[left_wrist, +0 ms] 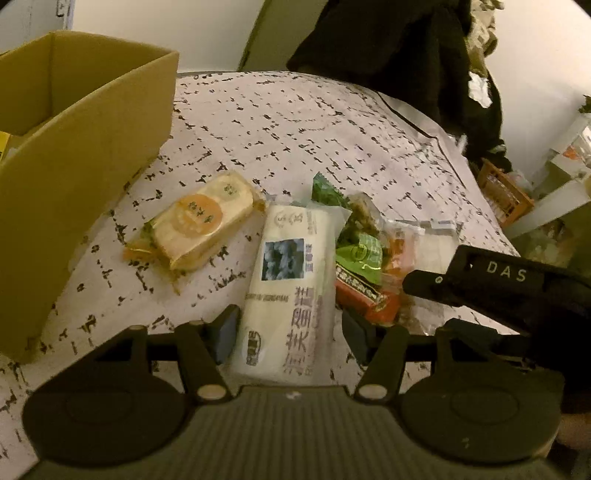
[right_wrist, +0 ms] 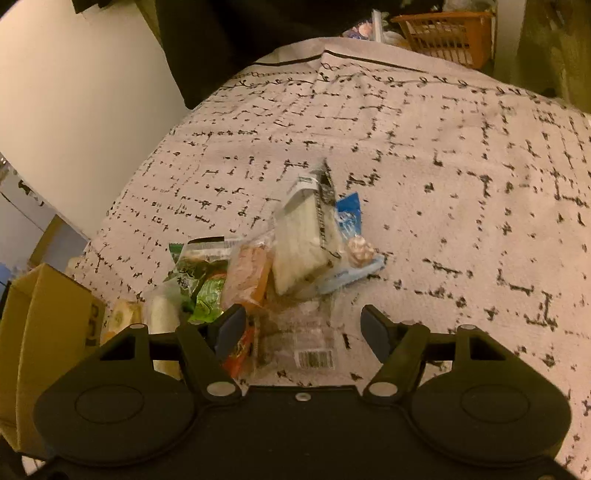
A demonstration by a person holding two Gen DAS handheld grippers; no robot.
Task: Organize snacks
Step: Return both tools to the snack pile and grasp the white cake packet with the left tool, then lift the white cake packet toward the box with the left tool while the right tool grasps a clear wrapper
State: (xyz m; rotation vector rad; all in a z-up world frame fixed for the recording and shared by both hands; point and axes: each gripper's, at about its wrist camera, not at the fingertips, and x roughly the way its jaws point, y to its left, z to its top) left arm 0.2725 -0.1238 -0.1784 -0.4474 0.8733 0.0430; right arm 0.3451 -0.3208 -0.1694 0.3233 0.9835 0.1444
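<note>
Snack packets lie in a heap on a white tablecloth point(left_wrist: 295, 122) with black marks. My left gripper point(left_wrist: 290, 330) has a long white packet point(left_wrist: 291, 277) filling the space between its pads, pressed on both sides. Left of it lies a beige packet with an orange label point(left_wrist: 199, 229); to the right are green point(left_wrist: 358, 254) and red point(left_wrist: 369, 295) packets. My right gripper point(right_wrist: 303, 328) stands open over a clear packet with a barcode point(right_wrist: 312, 345), its pads apart from it. Beyond are a white packet point(right_wrist: 299, 243), a blue one point(right_wrist: 351, 229) and an orange one point(right_wrist: 247, 273).
An open cardboard box point(left_wrist: 74, 147) stands at the table's left, also seen as the box point(right_wrist: 37, 332) in the right wrist view. The right gripper's black housing point(left_wrist: 498, 280) sits close beside the left one. Dark clothing point(left_wrist: 388, 55) hangs behind the table; an orange basket point(right_wrist: 443, 33) lies beyond.
</note>
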